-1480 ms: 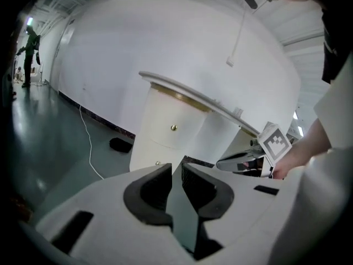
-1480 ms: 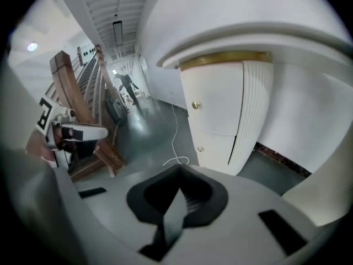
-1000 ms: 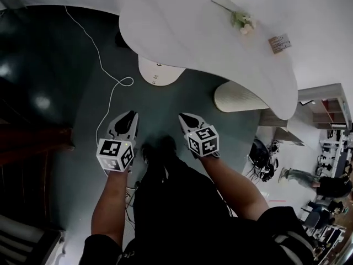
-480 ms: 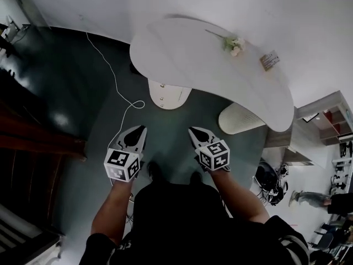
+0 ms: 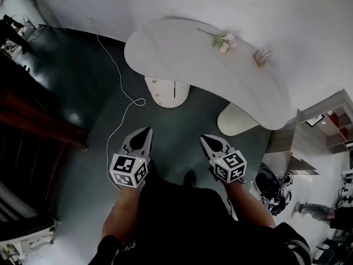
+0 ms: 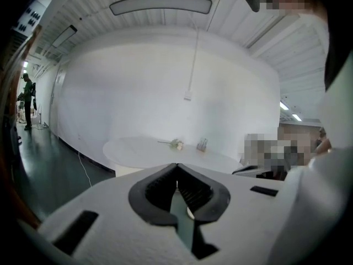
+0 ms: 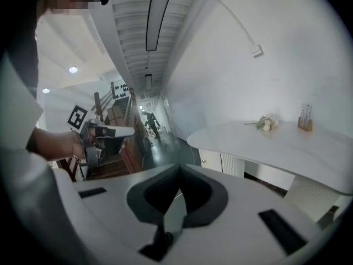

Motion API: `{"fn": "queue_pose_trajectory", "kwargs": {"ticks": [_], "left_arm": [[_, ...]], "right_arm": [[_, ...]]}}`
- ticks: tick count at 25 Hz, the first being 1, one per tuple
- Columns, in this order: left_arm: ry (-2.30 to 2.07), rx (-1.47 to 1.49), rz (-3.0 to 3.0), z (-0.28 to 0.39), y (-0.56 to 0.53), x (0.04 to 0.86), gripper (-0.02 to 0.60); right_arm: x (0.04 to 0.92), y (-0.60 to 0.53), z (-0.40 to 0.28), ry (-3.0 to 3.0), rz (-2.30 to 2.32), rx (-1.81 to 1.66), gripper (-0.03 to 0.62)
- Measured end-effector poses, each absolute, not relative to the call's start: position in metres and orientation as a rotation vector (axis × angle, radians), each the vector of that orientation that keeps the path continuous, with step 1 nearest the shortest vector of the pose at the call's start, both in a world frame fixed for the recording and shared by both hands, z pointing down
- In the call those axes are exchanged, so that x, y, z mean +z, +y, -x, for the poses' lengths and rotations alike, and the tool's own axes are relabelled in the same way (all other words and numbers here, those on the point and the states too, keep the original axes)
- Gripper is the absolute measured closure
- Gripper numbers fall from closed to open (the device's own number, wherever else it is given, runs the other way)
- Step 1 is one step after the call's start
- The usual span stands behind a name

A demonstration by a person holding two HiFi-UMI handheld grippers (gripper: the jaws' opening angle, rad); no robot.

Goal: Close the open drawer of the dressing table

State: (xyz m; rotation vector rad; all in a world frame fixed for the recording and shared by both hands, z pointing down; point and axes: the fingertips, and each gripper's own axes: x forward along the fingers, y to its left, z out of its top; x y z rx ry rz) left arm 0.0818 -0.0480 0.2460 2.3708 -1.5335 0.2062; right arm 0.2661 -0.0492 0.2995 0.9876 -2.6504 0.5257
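while both claws hang over the floor, left gripper (image 5: pixel 145 132) has just been closing and stands pinched together, nothing between; right gripper (image 5: pixel 205 139) tips also together, empty. marker cubes (image 5: pixel 128 170) bear black-and-white squares. well beyond: white dressing table (image 5: pixel 182 54), curved top, ribbed drawer unit (image 5: pixel 165 91) beneath, two knobs; whether it is open cannot be told. flowers (image 5: pixel 223 40) and stand (image 5: pixel 262 56) on top, print unreadable.

This looks like a staged room set inside a large open workspace: a white oval counter (image 5: pixel 182 59) with a pale flower sprig (image 5: pixel 222 41) stands before a bare curved white wall (image 5: pixel 248 4) on a dark glossy floor (image 5: pixel 71 87). A loose white cable (image 5: pixel 138 99) trails there, and cluttered open shelves (image 5: pixel 336 130) show beyond.
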Motion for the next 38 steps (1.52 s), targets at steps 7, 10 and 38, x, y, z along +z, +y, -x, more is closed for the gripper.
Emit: {"fn": "queue_pose_trajectory", "kwargs": {"ticks": [7,10,38], "left_arm": [[-1.553,0.252,-2.457,-0.099,-0.032,0.216,0.581],[-1.595,0.191,-2.470,-0.080,-0.038,0.194,0.581],[-1.800,0.113,-2.397,0.073,-0.048,0.166,0.581]], "right_arm": [[0.267,-0.047,-0.285,-2.729,-1.017,0.477,0.589],[0.245,-0.055,-0.267,-2.773,-1.053,0.476,0.589],[0.130,-0.085,-0.151,-2.907,-1.037,0.090,0.591]]}}
